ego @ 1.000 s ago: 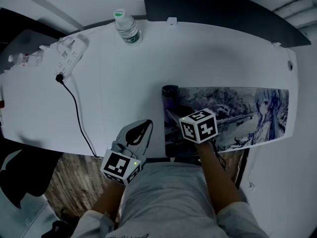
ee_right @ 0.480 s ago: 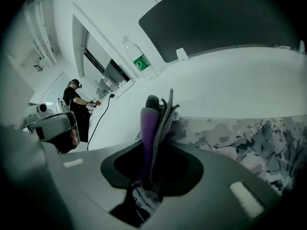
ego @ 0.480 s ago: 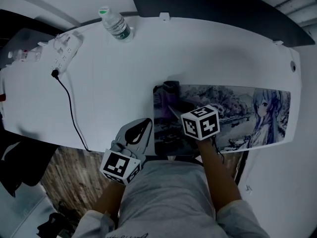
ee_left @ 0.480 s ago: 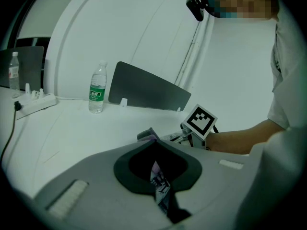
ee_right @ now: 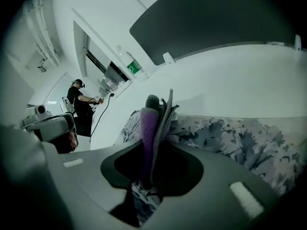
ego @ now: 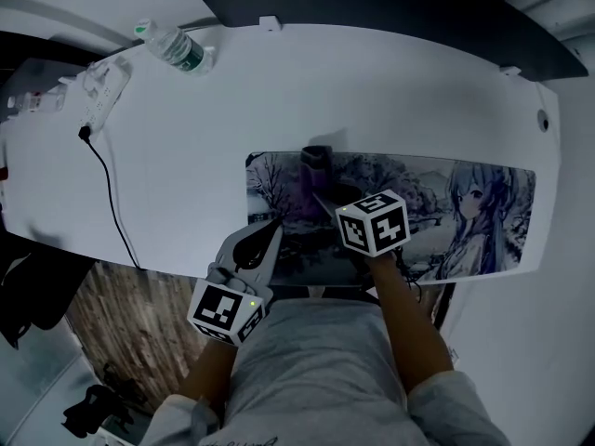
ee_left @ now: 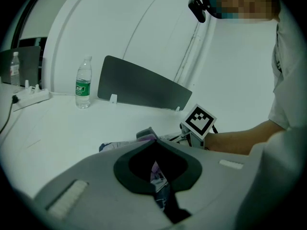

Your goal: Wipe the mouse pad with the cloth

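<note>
Quick rundown of the last second. The left gripper [ego: 270, 232] only had bare table [ego: 204, 137] ahead of its tips. Now the near left corner of the pad [ego: 437, 203] sits right under them. Its jaws are closed down to a slit with nothing clamped, just pad print peeking through the gap. Can't tell if it's pressing down or hovering. My guess is it's there to pin the pad so it doesn't skate around.

Next over, the cloth [ee_right: 152, 123] was right at the pad's left end a second ago. Now a good strip of print shows to the left of the right gripper's [ee_right: 153, 150] jaws. The head camera swings too, so some of that is just the view, but the wipe looks to be working rightward. Probably the left bit is done and most of the pad is still to go.

Those right jaws are clamped on the cloth, which is folded into purple and grey layers. It sticks straight out ahead of the jaws, long axis in line with them, pointing at the pad's far edge. Its tip seems to rest on the pad near there.

The pad lies flat beneath both sets of jaws, with its long axis crosswise to them, running along the table. From the right jaws nearly all of it stretches off to the right, ending at the girl artwork.
</note>
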Demonstrator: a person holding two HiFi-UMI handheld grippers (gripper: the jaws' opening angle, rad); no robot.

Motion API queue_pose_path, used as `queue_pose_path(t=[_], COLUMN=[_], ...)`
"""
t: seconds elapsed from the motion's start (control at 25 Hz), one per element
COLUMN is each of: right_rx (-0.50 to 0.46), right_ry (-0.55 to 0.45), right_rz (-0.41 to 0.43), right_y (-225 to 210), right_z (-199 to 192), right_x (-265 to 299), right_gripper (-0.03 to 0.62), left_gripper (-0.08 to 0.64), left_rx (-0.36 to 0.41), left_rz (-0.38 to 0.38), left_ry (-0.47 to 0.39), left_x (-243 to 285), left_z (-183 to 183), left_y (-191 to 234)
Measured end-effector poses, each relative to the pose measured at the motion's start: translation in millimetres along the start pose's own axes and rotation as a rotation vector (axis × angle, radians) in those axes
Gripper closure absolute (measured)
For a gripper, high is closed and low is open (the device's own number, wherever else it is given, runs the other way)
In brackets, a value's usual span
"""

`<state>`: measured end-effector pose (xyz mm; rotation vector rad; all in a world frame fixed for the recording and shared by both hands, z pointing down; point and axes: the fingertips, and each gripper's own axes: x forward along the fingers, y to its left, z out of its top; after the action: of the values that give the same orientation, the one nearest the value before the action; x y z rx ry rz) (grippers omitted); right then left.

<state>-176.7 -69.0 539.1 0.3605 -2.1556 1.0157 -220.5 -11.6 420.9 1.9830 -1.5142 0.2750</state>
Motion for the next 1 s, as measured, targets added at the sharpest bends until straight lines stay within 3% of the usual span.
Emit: queue_pose_path(t=[1.0], right_rx=[0.076], right_ry=[-0.033], right_rz=[-0.083], right_y=[-145.3], right_z=[-45.0], right_x=[-140.9], right_gripper=[0.489], left_gripper=[0.541], left_rx=[0.021], left_rz=[-0.088], left_ry=[0.017], left_x=[107.2], left_z=[-2.6], left_y=[-135.9])
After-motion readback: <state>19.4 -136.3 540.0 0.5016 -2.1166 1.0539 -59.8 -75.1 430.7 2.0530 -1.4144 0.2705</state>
